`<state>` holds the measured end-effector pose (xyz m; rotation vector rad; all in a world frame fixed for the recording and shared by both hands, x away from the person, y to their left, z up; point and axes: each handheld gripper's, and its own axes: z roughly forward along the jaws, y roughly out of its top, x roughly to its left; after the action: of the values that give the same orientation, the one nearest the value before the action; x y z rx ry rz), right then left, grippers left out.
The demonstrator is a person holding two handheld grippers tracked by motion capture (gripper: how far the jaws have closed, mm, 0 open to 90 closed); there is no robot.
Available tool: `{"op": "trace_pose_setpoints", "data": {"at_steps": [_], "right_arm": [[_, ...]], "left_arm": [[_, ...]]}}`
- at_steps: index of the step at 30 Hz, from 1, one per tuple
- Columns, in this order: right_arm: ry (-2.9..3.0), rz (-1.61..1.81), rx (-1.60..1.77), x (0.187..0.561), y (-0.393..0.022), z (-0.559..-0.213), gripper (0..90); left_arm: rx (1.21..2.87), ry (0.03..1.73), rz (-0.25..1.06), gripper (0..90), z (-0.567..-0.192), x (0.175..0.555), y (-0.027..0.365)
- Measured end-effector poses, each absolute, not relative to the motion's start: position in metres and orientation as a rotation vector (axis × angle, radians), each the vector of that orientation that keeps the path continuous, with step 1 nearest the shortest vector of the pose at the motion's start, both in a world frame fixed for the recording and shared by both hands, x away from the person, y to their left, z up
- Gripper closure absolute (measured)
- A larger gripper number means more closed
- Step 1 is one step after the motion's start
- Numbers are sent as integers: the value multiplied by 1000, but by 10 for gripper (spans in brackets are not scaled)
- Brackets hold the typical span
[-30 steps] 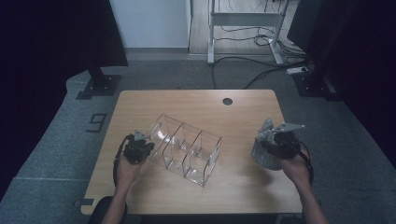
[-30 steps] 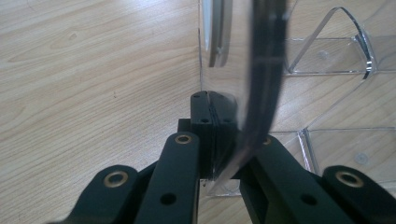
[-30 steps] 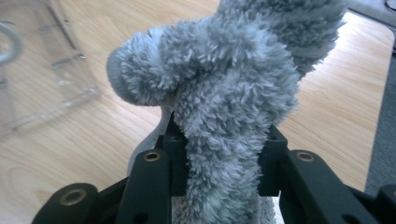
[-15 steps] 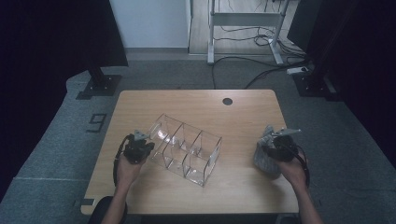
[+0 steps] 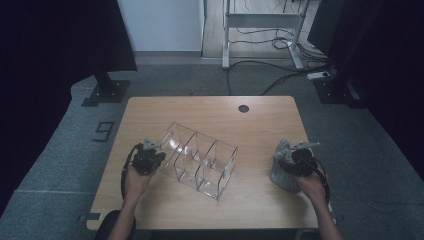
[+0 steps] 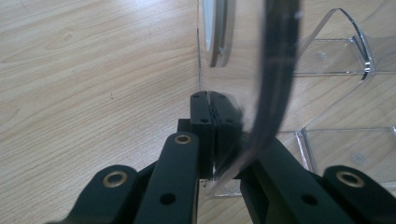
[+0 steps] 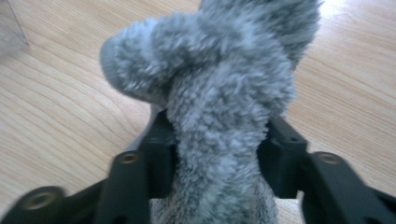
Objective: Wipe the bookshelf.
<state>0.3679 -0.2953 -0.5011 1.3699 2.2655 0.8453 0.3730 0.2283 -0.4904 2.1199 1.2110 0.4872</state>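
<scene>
A clear acrylic organizer (image 5: 200, 160) with several compartments lies at an angle on the wooden table (image 5: 210, 110). My left gripper (image 5: 150, 155) is at its left end, shut on a thin clear wall; in the left gripper view the pads (image 6: 212, 109) meet on that wall of the organizer (image 6: 336, 51). Near the table's right edge a grey fluffy cloth (image 5: 282, 172) rests on the wood. My right gripper (image 5: 290, 157) holds it. Its jaws have just been opening, and the cloth (image 7: 219, 84) still fills the gap between the pads of the right gripper (image 7: 219, 168).
A dark cable hole (image 5: 243, 108) sits near the table's far edge. Behind the table stand a metal desk frame (image 5: 260, 30) with floor cables and a black stand base (image 5: 107, 90) at the left. The cloth lies close to the table's right edge.
My right hand has come down toward the table with the grey cloth, which now rests on the wood. The left gripper and organizer have not moved.
</scene>
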Motion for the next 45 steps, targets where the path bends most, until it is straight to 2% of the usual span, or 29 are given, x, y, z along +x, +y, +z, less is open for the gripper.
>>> {"op": "trace_pose_setpoints", "data": {"at_steps": [5,12,18,21,28,38,45], "right_arm": [[2257,857,1353,365,-296,-486,326],[2251,946,1279,359,-290,-464,235],[2304,1016,1189,356,-270,-456,166],[2337,1039,1135,357,-258,-455,150],[2401,1121,1039,360,-226,-455,156],[2501,1152,896,365,-180,-456,186],[2539,1198,852,366,-165,-458,221]], "left_arm": [[2089,1213,491,799,-487,372,232],[2064,1196,495,613,-480,365,235],[2057,1178,522,595,-472,357,238],[2057,1170,539,611,-467,353,240],[2068,1184,559,714,-463,347,243],[2080,1175,519,860,-462,353,244],[2078,1181,514,861,-462,363,244]]}}
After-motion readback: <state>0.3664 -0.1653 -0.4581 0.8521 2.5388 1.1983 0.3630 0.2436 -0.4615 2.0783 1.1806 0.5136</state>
